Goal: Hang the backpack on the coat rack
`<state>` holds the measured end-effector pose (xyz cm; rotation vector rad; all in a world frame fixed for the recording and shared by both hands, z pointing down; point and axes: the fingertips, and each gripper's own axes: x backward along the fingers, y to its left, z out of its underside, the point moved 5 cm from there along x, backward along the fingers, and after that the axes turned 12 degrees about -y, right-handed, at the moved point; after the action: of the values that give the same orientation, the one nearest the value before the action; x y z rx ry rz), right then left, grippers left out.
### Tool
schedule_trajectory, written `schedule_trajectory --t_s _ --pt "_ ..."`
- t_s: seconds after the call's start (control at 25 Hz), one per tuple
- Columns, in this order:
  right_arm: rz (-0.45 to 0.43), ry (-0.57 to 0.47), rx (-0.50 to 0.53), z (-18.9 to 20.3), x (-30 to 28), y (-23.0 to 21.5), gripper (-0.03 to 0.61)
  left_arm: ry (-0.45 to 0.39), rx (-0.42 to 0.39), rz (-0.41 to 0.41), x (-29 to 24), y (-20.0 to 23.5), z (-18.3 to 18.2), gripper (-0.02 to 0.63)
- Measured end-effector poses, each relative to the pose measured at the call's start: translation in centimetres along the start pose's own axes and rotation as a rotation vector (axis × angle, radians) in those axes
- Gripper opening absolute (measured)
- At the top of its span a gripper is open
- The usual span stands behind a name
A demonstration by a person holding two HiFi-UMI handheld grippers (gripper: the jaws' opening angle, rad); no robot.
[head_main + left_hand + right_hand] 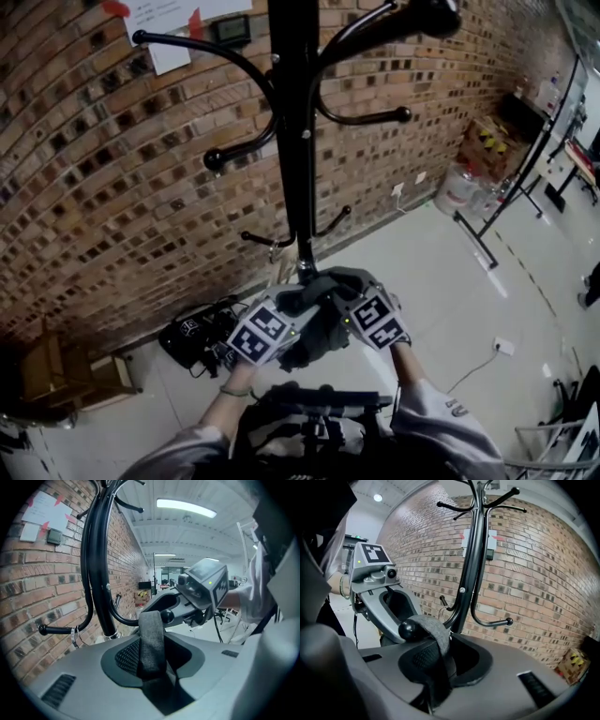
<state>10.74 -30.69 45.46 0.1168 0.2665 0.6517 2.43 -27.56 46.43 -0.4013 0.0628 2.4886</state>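
Observation:
The black coat rack stands against the brick wall. A grey backpack hangs between both grippers at its lower hooks. Its top surface fills the foreground of the left gripper view and of the right gripper view. The backpack's grey handle strap rises from a dark recess and loops over a ball-tipped hook. The same strap drapes over that ball. My left gripper and right gripper flank the hook. The backpack hides each gripper's own jaws; nothing shows pinched in the left one.
A black bag lies on the floor by the wall, with a wooden box further left. At right stand cardboard boxes, a water jug and a metal frame. A cable crosses the pale floor.

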Motion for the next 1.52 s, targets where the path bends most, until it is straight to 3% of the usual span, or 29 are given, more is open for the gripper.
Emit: schedule_trajectory --t_s 0.4,0.64,0.92,0.96,1.12,1.32,1.44,1.52 --pt "0.036 -0.022 -0.081 1.6 -2.2 -1.7 0.072 -0.016 0.050 -0.031 -2.0 2.9 0.9 0.143" --pt "0.082 -0.032 -0.094 2.1 -1.7 -1.1 0.077 -0.063 0.044 -0.073 -2.1 2.6 1.0 0.143" --pt "0.141 -0.045 -0.164 2.4 -0.7 -0.5 0.102 -0.076 0.094 -0.106 -1.5 2.1 0.9 0.147" --pt "0.152 -0.040 -0.161 2.3 -0.2 -0.5 0.131 -0.075 0.091 -0.111 -1.4 2.0 0.9 0.154" --pt "0.208 -0.074 -0.205 1.8 2.0 -0.2 0.133 -0.089 0.051 -0.127 0.1 1.6 0.3 0.170" --pt "0.306 -0.143 -0.331 2.1 3.8 1.0 0.133 -0.170 0.033 -0.072 2.0 0.5 -0.3 0.169" --pt "0.395 -0.165 -0.373 2.2 4.1 2.1 0.104 -0.169 0.011 -0.060 2.8 0.5 0.3 0.146" --pt "0.447 -0.173 -0.394 2.2 4.2 3.0 0.084 -0.182 0.001 -0.062 3.4 0.6 0.6 0.054"
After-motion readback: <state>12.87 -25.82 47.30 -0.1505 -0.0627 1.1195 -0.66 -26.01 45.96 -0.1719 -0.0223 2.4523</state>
